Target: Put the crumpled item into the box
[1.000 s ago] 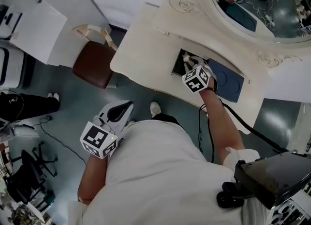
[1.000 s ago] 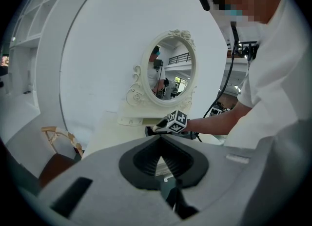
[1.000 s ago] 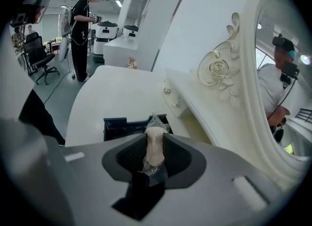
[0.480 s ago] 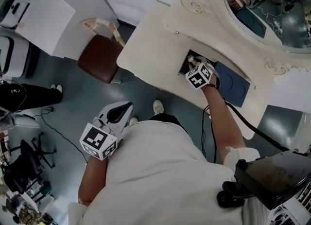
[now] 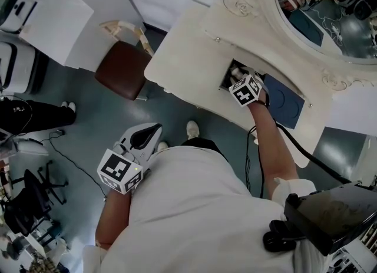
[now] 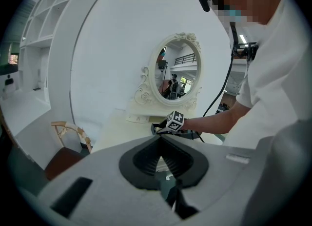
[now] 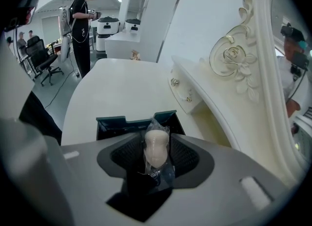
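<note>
At 8 o'clock in the head view, left gripper (image 5: 154,129) over the floor (image 5: 88,118), well apart from the table, jaws pressed together tip to tip on nothing, black-and-white square marker on its cube (image 5: 120,170). At 10 o'clock, brown stool (image 5: 121,68) just beside the cream table (image 5: 188,48). At 1 o'clock, right gripper (image 5: 237,74) pointing steeply down at the dark box (image 7: 114,122) on the table; jaws just been opening, now spread wide either side of the crumpled item (image 7: 157,147), lodged between them at the box's near rim. In the right gripper view, long axis of the item from 6 to 12 o'clock, along the jaws: rounded cream end at 12, toward the box; crinkled clear wrap trailing at 6, toward the gripper's body. At 3 o'clock in the head view, blue mat (image 5: 285,102) just beside the box; at 2 o'clock, oval mirror (image 5: 330,12) in a scrolled cream frame.
</note>
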Demonstrator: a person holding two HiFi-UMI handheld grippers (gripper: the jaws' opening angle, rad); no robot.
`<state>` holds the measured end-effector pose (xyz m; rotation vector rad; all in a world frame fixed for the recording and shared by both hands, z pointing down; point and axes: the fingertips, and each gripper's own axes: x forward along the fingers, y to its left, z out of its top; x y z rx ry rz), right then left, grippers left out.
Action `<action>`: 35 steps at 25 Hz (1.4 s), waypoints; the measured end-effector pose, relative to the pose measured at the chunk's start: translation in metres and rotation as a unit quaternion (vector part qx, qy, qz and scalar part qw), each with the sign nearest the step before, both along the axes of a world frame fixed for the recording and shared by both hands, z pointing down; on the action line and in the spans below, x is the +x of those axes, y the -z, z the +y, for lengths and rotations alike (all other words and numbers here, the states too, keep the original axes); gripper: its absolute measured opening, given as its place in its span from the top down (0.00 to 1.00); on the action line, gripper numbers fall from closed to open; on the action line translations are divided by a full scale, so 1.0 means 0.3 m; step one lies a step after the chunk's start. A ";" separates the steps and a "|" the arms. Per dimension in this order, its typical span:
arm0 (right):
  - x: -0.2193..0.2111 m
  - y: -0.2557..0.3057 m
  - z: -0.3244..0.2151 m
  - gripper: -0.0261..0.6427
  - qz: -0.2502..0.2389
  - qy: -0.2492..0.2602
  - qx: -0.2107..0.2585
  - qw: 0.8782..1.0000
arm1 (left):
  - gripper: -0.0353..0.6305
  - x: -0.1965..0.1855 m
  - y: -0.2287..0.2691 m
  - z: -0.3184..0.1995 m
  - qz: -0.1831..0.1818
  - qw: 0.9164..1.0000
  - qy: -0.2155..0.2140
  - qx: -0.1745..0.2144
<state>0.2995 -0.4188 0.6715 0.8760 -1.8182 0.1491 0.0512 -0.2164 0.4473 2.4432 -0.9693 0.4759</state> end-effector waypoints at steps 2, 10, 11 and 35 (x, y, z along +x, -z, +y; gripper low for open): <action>-0.007 0.021 0.007 0.65 -0.007 -0.005 0.005 1.000 | 0.94 -0.008 -0.001 0.007 0.002 1.000 -0.003 0.001; -0.057 0.163 0.068 0.67 -0.023 -0.035 0.044 0.998 | 0.94 -0.077 0.010 0.056 0.013 1.000 -0.025 0.012; -0.074 0.188 0.084 0.69 -0.028 -0.037 0.050 0.998 | 0.94 -0.090 0.012 0.064 0.015 0.999 -0.029 0.013; -0.735 0.387 0.992 0.96 -0.215 -0.100 0.044 0.970 | 0.94 -0.420 0.005 0.462 0.031 0.986 -0.160 0.015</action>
